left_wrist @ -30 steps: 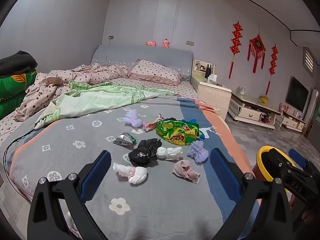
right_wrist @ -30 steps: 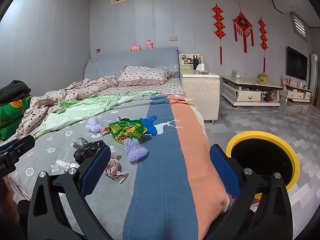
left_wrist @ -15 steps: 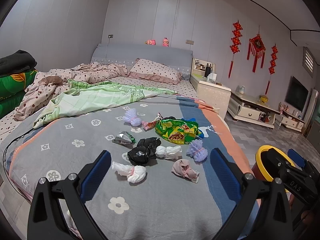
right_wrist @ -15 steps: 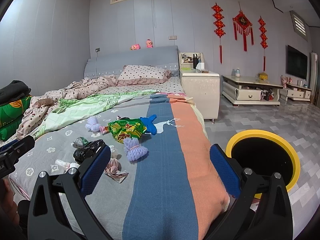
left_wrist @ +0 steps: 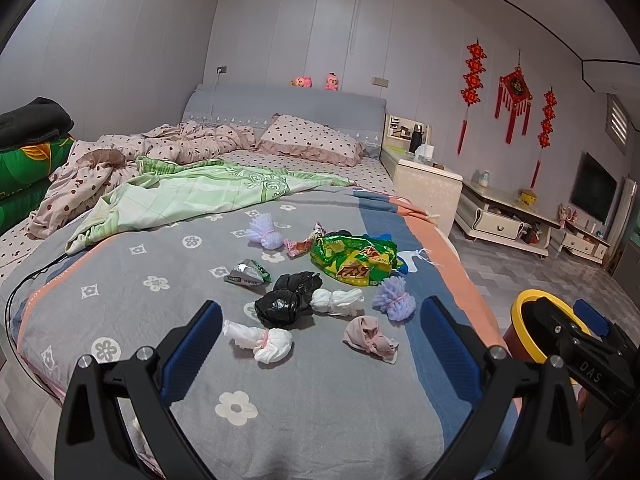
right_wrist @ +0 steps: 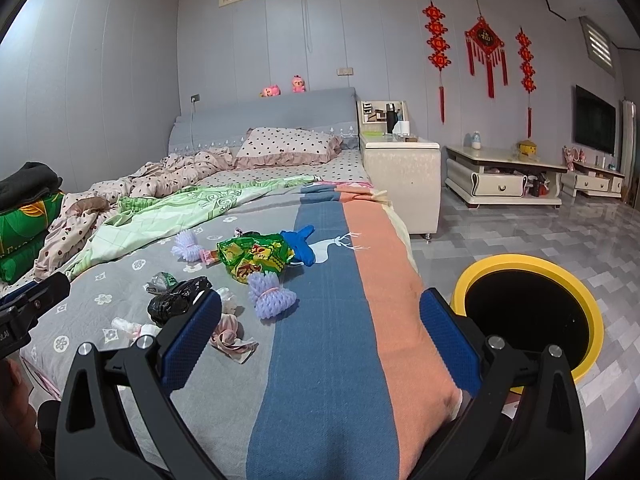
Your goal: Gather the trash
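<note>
Black left gripper [left_wrist: 320, 336] has perhaps edged nearer the trash [left_wrist: 280, 308].

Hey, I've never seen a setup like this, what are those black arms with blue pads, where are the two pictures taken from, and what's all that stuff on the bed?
No robot here: a person carries one pair of hand-held tongs in each hand, with a camera on each looking forward between the blue pads. One picture is from the left tongs, the other from the right tongs. Both are open and hold nothing. On the bed lies scattered trash: a green snack bag, a black plastic bag, a white wad, purple mesh bundles and wrappers. Beside the bed stands a yellow-rimmed bin, presumably where it goes.
</note>
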